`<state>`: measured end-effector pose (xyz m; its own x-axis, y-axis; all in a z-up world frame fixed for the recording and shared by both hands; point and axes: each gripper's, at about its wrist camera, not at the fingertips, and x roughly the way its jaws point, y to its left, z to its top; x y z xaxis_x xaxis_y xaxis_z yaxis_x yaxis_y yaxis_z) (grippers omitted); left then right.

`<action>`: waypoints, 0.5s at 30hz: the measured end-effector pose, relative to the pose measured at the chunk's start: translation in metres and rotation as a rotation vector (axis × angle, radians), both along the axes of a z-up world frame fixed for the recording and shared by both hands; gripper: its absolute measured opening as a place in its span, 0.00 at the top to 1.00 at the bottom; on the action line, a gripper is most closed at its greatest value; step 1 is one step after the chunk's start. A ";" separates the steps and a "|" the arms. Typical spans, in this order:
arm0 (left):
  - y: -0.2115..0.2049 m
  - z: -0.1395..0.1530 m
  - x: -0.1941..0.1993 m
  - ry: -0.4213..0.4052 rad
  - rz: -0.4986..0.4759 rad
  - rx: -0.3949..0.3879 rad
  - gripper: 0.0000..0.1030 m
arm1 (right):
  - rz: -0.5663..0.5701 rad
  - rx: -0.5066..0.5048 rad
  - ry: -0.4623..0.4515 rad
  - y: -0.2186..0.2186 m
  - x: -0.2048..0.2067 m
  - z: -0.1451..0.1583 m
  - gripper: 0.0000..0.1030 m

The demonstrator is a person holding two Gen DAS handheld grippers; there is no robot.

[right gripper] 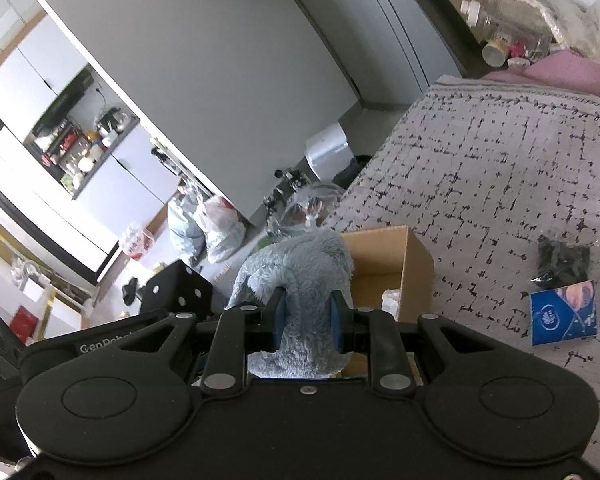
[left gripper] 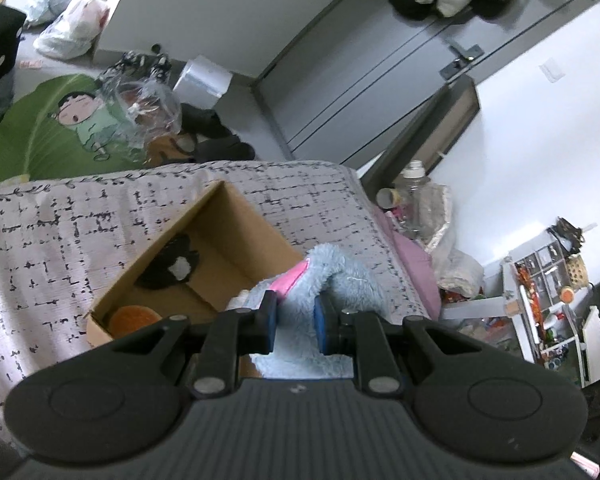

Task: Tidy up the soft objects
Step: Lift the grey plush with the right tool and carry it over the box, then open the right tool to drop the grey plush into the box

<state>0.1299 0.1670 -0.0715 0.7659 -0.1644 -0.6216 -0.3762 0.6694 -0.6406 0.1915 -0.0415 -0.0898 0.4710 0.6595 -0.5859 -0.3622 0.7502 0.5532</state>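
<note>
Both grippers clamp one fluffy blue plush toy (left gripper: 340,276): the left gripper (left gripper: 295,322) pinches it next to a pink patch, and the right gripper (right gripper: 306,320) squeezes a thick fold of its fur. Held this way, the toy hangs at the near edge of an open cardboard box (left gripper: 228,216) on the grey patterned bedspread (left gripper: 60,240). Inside the box lie an orange round soft item (left gripper: 134,318) and a black-and-white plush (left gripper: 172,268). Further right on the bedspread, a blue packet (right gripper: 564,312) rests just beside a small black bundle (right gripper: 564,260).
</note>
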 end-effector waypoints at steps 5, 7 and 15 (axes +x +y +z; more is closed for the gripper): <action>0.012 -0.022 0.011 0.045 0.010 -0.017 0.82 | 0.006 -0.042 0.030 0.016 0.010 -0.018 0.78; 0.016 -0.029 0.016 0.060 0.012 -0.019 0.82 | 0.010 -0.059 0.039 0.022 0.014 -0.025 0.78; 0.027 -0.053 0.034 0.124 0.008 0.006 0.82 | 0.024 -0.110 0.081 0.042 0.031 -0.048 0.78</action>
